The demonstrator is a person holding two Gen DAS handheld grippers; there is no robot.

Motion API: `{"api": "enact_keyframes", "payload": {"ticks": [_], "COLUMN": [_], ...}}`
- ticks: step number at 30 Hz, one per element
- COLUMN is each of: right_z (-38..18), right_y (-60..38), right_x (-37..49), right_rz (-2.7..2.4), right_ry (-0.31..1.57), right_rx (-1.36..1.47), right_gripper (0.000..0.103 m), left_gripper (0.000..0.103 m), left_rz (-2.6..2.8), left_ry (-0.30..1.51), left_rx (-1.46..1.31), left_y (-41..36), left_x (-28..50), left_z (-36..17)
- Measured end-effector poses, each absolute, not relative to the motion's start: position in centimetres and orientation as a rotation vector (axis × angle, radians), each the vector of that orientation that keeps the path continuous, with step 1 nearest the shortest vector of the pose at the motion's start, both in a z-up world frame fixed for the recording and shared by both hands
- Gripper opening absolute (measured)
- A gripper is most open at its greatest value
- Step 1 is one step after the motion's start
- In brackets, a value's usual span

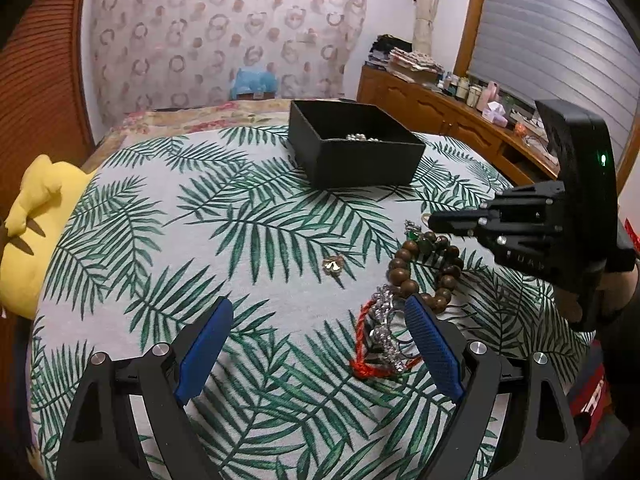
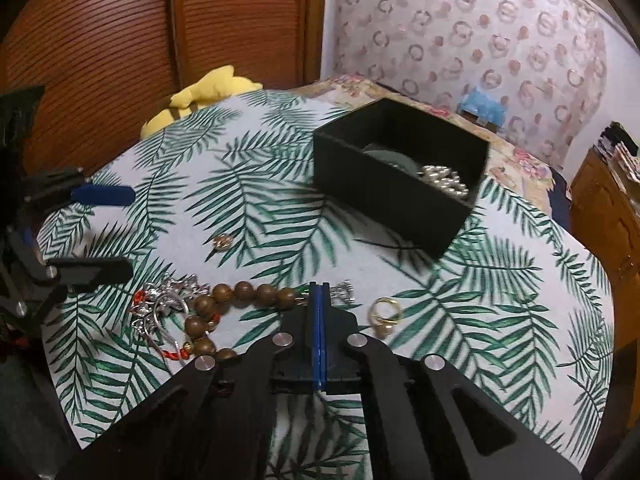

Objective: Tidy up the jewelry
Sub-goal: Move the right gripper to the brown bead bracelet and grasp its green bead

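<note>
A black open box (image 1: 356, 152) stands at the far side of the leaf-print cloth (image 1: 240, 220) and holds silver beads (image 2: 446, 182). A brown wooden bead bracelet (image 1: 424, 270) lies at the right, next to a silver chain piece with red cord (image 1: 380, 340). A small gold earring (image 1: 333, 265) lies mid-table. A gold ring (image 2: 384, 314) lies right of the right gripper. My left gripper (image 1: 320, 316) is open, its right finger beside the silver piece. My right gripper (image 2: 319, 292) is shut with nothing visibly between its pads, its tips at the bracelet's green charm (image 1: 414, 236).
A yellow plush toy (image 1: 32, 232) sits at the table's left edge. A wooden sideboard (image 1: 440, 112) with bottles and clutter runs along the right wall. A blue plush (image 1: 254, 84) sits behind the table. A wooden slatted door (image 2: 120, 40) is to the left.
</note>
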State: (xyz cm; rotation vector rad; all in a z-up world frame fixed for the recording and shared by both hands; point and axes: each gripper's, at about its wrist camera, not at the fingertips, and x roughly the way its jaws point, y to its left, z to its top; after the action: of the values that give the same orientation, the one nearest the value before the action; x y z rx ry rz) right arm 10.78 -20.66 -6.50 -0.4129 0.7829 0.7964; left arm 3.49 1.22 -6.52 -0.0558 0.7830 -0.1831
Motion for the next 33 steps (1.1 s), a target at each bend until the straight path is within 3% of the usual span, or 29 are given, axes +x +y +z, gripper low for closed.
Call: {"api": "enact_keyframes", "payload": {"ticks": [18, 25, 33], "right_z": [-7.7, -7.1, -7.5], "right_y": [-20.2, -20.2, -19.7], "right_x": [9.9, 9.8, 10.3], "right_rz": [0.836, 0.82, 0.819], "right_ry": [0.813, 0.791, 0.801], "right_rx": [-0.435, -0.441, -0.462], "right_gripper": [0.002, 0.02, 0.02], "left_gripper": [0.084, 0.084, 0.084], "left_rz": [-0.21, -0.204, -0.206], "left_ry": [0.8, 0.796, 0.799], "left_rx": [-0.051, -0.059, -0.057], "left_y": [0.2, 0.6, 0.7], "left_x": [4.5, 4.2, 4.1], "left_z": [-7.0, -7.1, -7.2]}}
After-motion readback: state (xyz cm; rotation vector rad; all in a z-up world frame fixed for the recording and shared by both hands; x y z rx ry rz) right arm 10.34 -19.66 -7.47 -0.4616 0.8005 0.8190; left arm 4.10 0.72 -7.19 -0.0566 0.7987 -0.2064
